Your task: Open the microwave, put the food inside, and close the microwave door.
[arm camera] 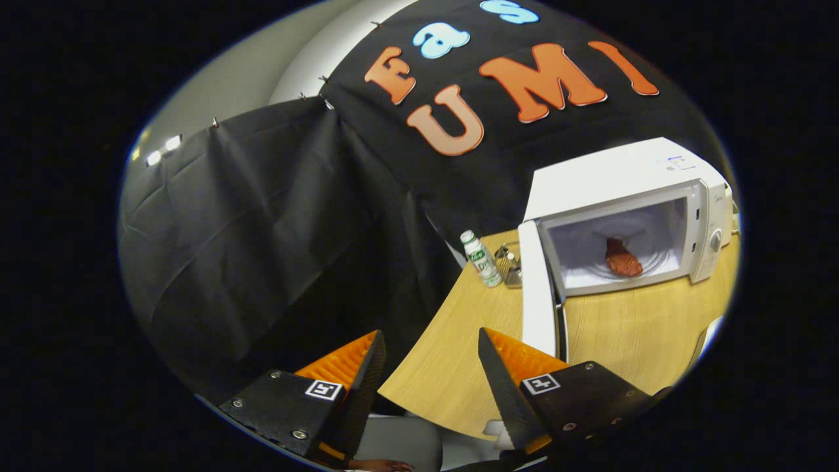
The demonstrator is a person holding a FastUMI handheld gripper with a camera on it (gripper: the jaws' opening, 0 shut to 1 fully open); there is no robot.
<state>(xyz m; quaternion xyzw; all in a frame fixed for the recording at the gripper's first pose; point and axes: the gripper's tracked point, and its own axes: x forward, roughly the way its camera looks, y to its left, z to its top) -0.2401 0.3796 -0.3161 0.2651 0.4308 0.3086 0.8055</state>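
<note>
Microwave (pixel 629 216): a boxy white appliance with smooth plastic casing, standing on the far side of a pale wood-grain tabletop (pixel 459 354) with a rounded near edge. Its door (pixel 537 295), a flat white panel, was swung fully open toward the gripper's side, edge-on to the camera, and stood between the cavity and the small items beside it. Inside the pale, glossy cavity lay the food (pixel 621 259), a lumpy reddish-brown piece with a rough surface, resting on the ribbed round turntable. A round knob sat on the control strip at the far side of the cavity. Bottle (pixel 481 259): small, cylindrical, white with a green label and a white cap, upright just beside the open door's hinge side. Next to it, touching or nearly so, a small metallic object too small to identify. Gripper (pixel 432 351): jaws were spread wide and held nothing, poised above the tabletop's near edge, well apart from the microwave. Ribbed pads lined the inner faces of the fingers (pixel 344 360). Wrinkled black cloth formed the booth wall behind.
</note>
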